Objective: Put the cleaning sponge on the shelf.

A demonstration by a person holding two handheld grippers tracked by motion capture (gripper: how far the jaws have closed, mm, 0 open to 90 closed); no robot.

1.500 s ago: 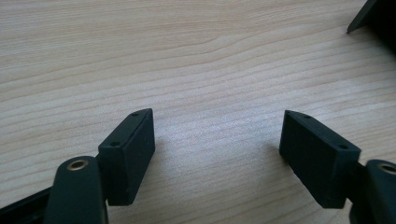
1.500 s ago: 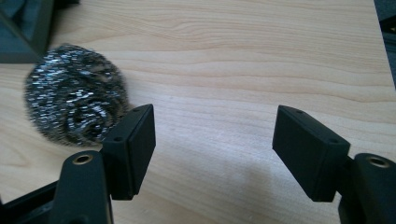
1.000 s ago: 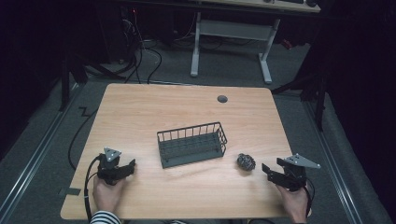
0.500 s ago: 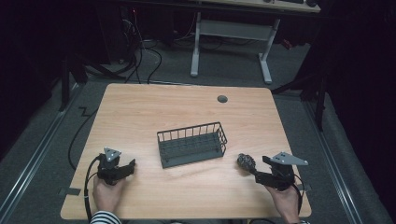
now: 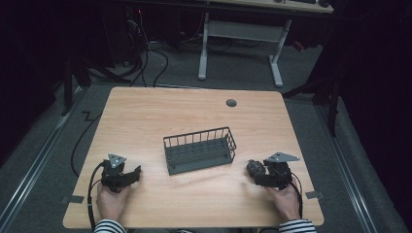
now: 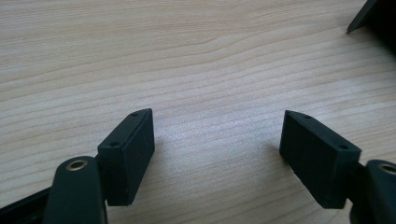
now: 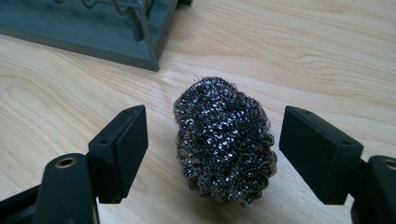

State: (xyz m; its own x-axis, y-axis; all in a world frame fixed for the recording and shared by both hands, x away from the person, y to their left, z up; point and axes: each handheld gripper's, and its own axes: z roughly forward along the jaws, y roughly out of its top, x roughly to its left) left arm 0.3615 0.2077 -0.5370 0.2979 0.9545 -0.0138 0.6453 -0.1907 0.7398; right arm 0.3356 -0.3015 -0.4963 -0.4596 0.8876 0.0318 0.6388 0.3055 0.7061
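A dark steel-wool scourer (image 5: pixel 255 168) (image 7: pixel 225 138) lies on the wooden table (image 5: pixel 194 116), right of a dark wire basket (image 5: pixel 200 150). My right gripper (image 5: pixel 259 175) (image 7: pixel 215 154) is open, its jaws standing either side of the scourer without touching it. The basket's corner (image 7: pixel 116 28) lies just beyond the scourer in the right gripper view. My left gripper (image 5: pixel 131 174) (image 6: pixel 219 158) rests open near the table's front left, with bare wood between its jaws.
A round grommet (image 5: pixel 231 103) sits near the table's far edge. Beyond the table stand a white desk frame (image 5: pixel 243 43) and cables on the floor (image 5: pixel 145 53). Bare wood lies between the basket and the left gripper.
My right gripper has moved left toward the scourer, and its jaws now straddle it. The left gripper and the basket have stayed put.
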